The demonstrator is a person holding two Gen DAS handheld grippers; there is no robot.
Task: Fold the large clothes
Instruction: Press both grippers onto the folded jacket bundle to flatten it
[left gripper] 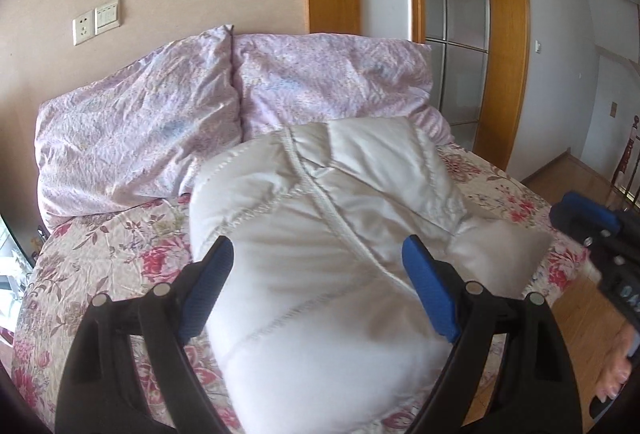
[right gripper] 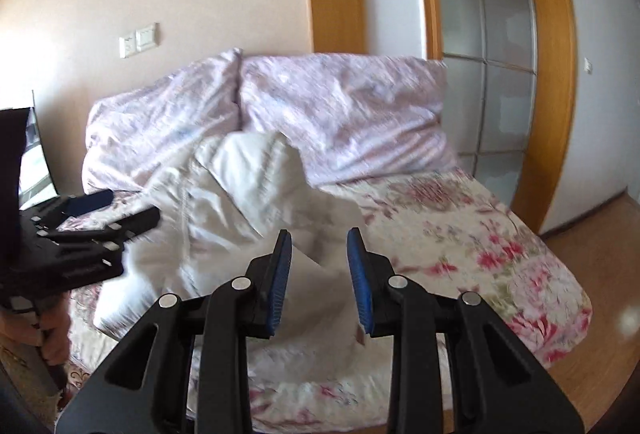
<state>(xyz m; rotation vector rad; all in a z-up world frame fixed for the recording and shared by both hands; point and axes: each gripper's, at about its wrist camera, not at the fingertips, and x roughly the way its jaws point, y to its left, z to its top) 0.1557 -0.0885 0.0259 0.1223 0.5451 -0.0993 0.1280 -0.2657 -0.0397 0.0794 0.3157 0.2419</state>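
Observation:
A white quilted padded garment (left gripper: 332, 234) lies bundled on the floral bed; it also shows in the right wrist view (right gripper: 248, 194). My left gripper (left gripper: 320, 254) is open, its blue pads wide apart on either side of the garment's near bulge, gripping nothing. My right gripper (right gripper: 320, 246) is open, its pads a hand's width apart just above the garment's near right part. The right gripper shows at the right edge of the left wrist view (left gripper: 588, 222). The left gripper shows at the left of the right wrist view (right gripper: 100, 214).
Two lilac pillows (left gripper: 140, 138) lean on the wall behind the garment. The floral bedsheet (right gripper: 480, 246) extends to the right. Wooden floor (left gripper: 580, 314) lies right of the bed, with a wooden-framed glass door (left gripper: 460, 34) beyond. A dark object (right gripper: 16, 154) stands at left.

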